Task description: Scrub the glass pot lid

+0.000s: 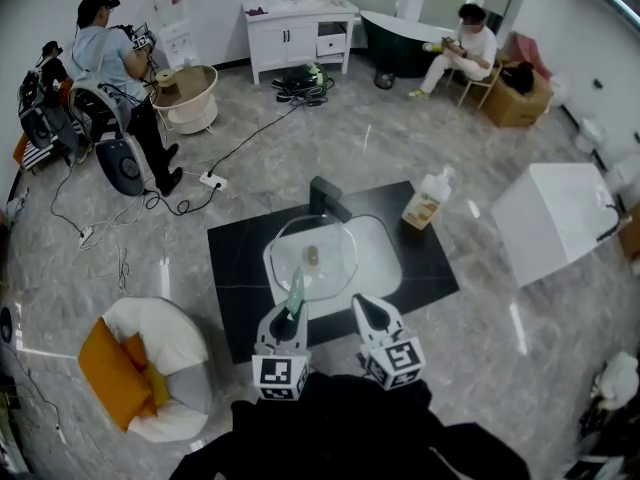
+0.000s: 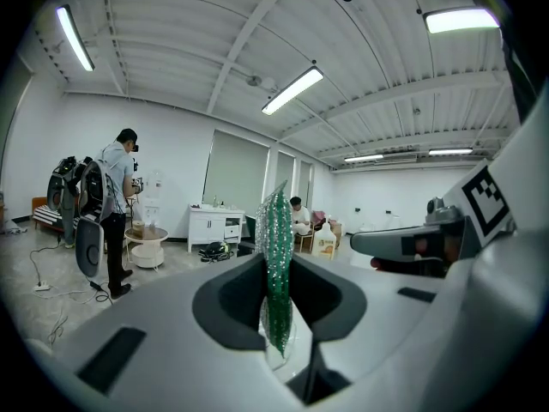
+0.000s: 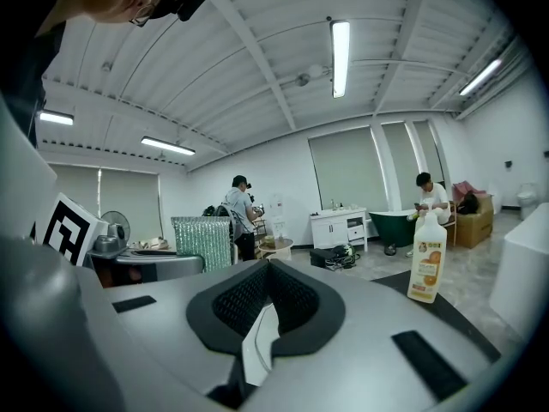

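**Scrub pad in left jaws, right jaws empty**

Left gripper (image 2: 276,275): my jaws are clenched on a green scrub pad (image 2: 276,230). The pad stands on edge between them and sticks out well past the tips.

Right gripper (image 3: 268,266): my jaws are closed tip to tip with nothing between them. Only a sliver of white sink shows through the gap lower down.

Head view: the glass pot lid (image 1: 335,258) lies just ahead of both sets of jaws. It rests across a white sink (image 1: 388,260) set into a black worktop (image 1: 235,268), and its knob (image 1: 312,256) faces up.

The pad's far end reaches over the lid's near edge, straight ahead of my left jaws. I cannot tell whether it touches the glass.

My right jaws sit beside the left, apart from them, at the sink's near rim.

A soap bottle (image 1: 427,200) stands on the worktop, well ahead of my right jaws and off to their right. A black tap (image 1: 328,200) rises beyond the lid.
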`<state>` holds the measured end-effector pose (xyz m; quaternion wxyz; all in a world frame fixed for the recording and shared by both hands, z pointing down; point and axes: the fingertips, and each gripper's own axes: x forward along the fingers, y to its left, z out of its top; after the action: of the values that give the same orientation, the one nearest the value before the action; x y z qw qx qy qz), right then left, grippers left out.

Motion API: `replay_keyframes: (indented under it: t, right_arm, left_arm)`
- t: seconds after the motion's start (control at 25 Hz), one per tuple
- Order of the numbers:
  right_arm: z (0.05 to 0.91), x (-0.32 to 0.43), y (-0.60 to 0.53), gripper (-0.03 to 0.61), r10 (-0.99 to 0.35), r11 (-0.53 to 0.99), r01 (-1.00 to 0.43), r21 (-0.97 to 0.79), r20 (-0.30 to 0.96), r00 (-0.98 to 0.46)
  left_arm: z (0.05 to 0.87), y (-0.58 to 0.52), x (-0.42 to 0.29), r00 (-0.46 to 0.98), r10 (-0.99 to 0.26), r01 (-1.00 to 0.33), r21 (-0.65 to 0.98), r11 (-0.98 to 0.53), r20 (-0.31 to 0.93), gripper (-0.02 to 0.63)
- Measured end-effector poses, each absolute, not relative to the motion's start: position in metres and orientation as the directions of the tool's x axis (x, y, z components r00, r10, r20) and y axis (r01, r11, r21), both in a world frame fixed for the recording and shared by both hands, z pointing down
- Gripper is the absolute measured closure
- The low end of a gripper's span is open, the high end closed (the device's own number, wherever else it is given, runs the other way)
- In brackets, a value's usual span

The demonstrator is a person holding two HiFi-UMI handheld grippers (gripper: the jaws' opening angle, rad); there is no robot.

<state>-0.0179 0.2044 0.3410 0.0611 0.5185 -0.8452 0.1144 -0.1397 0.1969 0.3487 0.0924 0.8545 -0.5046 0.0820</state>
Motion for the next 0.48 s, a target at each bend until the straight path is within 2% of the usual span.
replay_keyframes:
  t: [0.48]
  right_arm:
    - [0.357,-0.004,0.157,0.574,-0.819,0.482,-0.864,-0.146,0.275,-0.503]
  left_arm:
    - [0.382,0.166,-0.137,0.374,-0.857,-0.927,0.111,-0.359,0.356,0.552]
